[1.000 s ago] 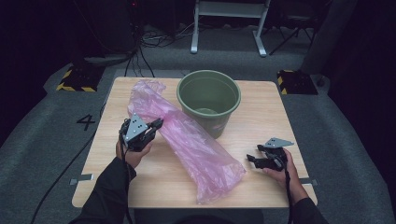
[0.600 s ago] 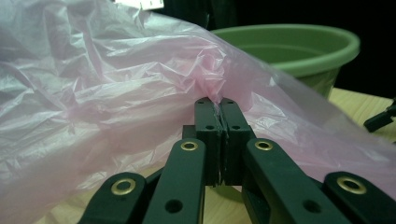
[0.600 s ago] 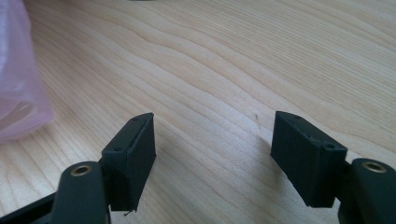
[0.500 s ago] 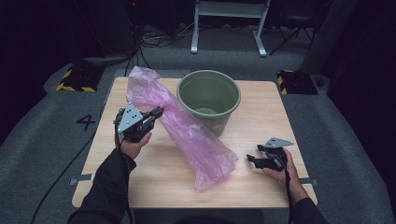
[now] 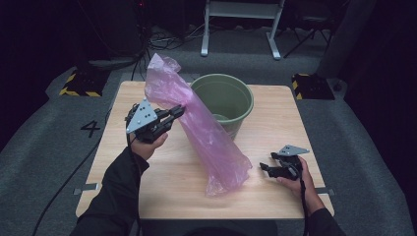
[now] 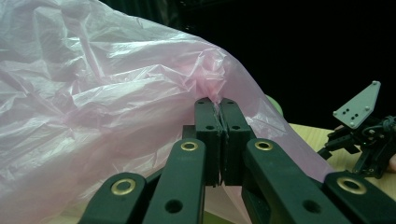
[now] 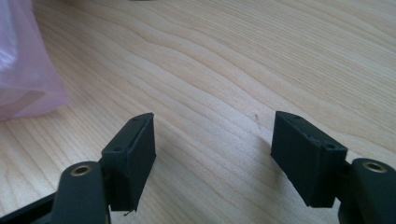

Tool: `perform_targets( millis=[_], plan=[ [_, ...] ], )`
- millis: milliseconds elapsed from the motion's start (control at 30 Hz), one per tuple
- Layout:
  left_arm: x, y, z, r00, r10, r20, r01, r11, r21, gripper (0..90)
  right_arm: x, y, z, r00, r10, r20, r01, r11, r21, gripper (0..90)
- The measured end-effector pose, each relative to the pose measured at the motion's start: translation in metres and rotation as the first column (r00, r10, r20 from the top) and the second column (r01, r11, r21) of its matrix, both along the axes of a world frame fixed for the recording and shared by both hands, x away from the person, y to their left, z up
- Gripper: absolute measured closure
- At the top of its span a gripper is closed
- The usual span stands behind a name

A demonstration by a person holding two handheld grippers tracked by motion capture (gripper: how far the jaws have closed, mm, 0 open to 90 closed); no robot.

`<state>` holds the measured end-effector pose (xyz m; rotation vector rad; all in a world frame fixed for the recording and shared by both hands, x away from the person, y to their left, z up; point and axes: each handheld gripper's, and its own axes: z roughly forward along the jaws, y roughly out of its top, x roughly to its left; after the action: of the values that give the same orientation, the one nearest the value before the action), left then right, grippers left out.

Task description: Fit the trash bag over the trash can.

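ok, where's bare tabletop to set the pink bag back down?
Free: the wooden table's front strip and left side near the left gripper, which is shut on the crinkled pink plastic bag; also the right side beyond the round green plastic bucket. Crowded: the centre, and the front right by the open right gripper.

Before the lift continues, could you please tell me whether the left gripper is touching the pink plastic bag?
Touching: in the left gripper view, the left gripper is shut, pinching a fold of the crinkled pink plastic bag.
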<state>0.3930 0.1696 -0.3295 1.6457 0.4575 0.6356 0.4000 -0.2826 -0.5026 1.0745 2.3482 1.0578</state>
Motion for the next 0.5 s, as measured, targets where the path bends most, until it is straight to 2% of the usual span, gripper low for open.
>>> perform_targets(
  millis=[200, 500],
  plan=[
    [0.016, -0.018, 0.008, 0.9994, -0.024, -0.023, 0.024, 0.9997, 0.007, 88.1, 0.0, 0.0, 0.0, 1.0, 0.0, 0.0, 0.0, 1.0, 0.0, 31.0],
    [0.039, -0.041, 0.016, 0.9961, -0.059, -0.066, 0.062, 0.9971, 0.044, 88.0, 0.0, -0.001, 0.0, 1.0, 0.003, -0.004, -0.003, 1.0, 0.009, 31.3]
  ],
)
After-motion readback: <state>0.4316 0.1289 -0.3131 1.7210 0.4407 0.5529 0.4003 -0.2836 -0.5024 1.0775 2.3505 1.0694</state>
